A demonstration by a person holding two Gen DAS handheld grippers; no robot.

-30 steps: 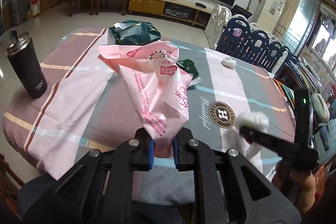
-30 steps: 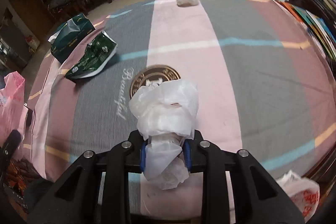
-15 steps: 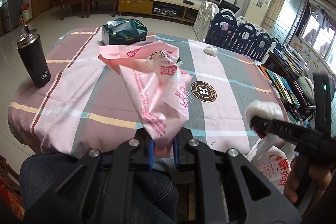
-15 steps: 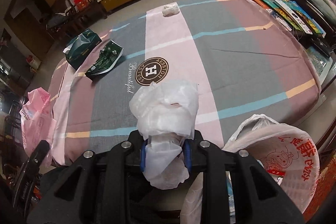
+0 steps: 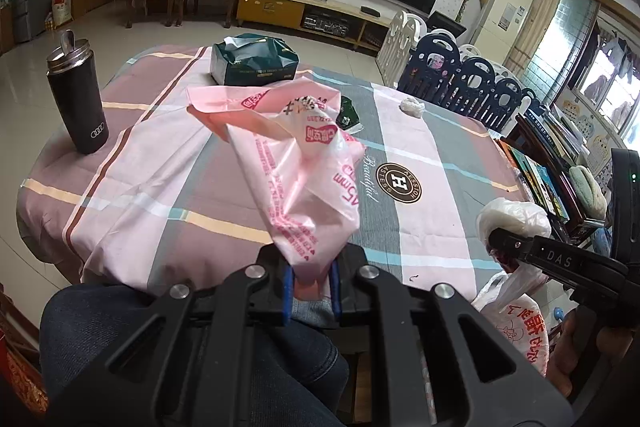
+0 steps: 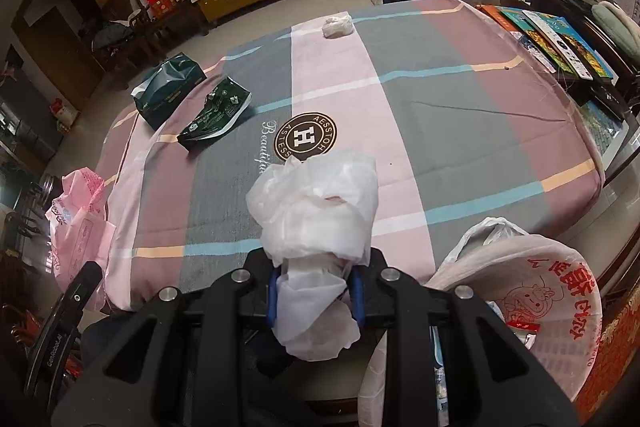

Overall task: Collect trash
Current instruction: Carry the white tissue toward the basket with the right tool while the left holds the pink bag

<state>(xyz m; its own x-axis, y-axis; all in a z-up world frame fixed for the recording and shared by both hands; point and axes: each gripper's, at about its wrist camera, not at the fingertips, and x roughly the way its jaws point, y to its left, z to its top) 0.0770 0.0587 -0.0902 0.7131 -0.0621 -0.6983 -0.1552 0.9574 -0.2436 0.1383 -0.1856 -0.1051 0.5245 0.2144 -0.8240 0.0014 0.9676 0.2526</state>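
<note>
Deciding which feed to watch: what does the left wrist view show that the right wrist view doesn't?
Left wrist only: the black tumbler standing on the table's left edge. Right wrist only: the books beside the table. Both: the pink bag in the left claw, the white wad in the right claw, the green box, and the open trash bag.

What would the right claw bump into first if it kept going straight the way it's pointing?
Probably the tablecloth, near the round brown logo. The right claw is shut on a crumpled white bag and angles down toward that bare patch. Depth is hard to judge, though.
</note>
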